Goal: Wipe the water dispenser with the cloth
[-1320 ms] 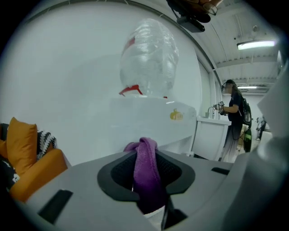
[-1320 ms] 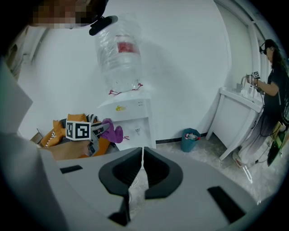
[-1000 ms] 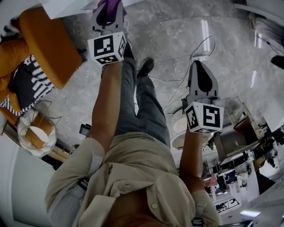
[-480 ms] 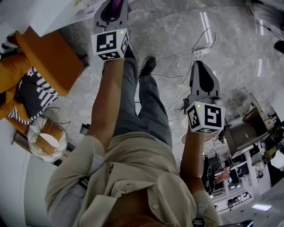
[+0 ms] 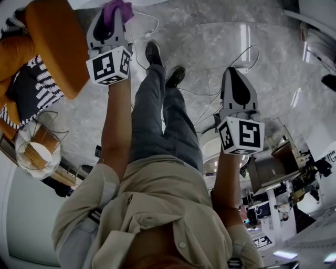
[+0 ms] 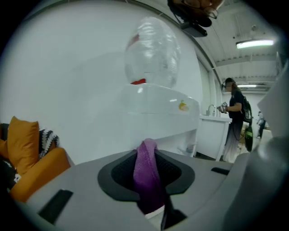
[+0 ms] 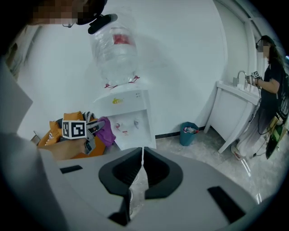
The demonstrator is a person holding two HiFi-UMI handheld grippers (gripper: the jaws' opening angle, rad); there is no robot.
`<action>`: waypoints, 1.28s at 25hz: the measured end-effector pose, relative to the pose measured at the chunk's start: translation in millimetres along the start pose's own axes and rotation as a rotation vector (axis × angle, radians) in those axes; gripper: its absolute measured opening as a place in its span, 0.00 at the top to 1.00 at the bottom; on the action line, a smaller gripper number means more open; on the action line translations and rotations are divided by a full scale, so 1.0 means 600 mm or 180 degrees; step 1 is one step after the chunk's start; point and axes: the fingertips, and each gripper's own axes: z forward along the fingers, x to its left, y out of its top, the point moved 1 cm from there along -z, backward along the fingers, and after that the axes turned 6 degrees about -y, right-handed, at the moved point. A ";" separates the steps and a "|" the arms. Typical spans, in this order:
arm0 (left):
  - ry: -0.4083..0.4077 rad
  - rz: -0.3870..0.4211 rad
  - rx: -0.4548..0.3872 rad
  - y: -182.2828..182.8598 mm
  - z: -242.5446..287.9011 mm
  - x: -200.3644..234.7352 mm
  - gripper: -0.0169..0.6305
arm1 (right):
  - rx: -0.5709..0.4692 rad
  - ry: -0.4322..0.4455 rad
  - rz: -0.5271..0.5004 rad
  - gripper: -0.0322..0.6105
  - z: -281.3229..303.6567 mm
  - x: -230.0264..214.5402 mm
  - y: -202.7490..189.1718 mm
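The white water dispenser (image 7: 128,119) stands against the wall with a clear bottle (image 7: 115,47) on top; its side panel (image 6: 153,117) fills the left gripper view. My left gripper (image 6: 146,149) is shut on a purple cloth (image 6: 148,176), held close to the dispenser's side. In the head view the left gripper (image 5: 113,13) reaches far forward with the cloth (image 5: 116,8) at its tip. The right gripper view shows the left gripper (image 7: 90,131) and cloth (image 7: 106,131) beside the dispenser's lower left. My right gripper (image 7: 142,155) is shut and holds nothing, hanging back from the dispenser (image 5: 239,86).
An orange sofa (image 5: 50,44) with striped cushions sits left of the dispenser. A wire basket table (image 5: 37,152) stands nearby. A white power cable (image 5: 220,84) runs across the marble floor. A teal bin (image 7: 188,133) and white counter (image 7: 235,108) stand at right, with a person (image 7: 271,85) beside it.
My left gripper with the cloth has moved to the left in the head view, toward the orange sofa side. The right gripper has barely moved.
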 end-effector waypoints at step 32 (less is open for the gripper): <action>-0.0770 -0.0370 0.0476 -0.166 0.251 -0.178 0.82 | 0.0293 -0.0460 0.0519 0.91 -0.002 -0.083 -0.117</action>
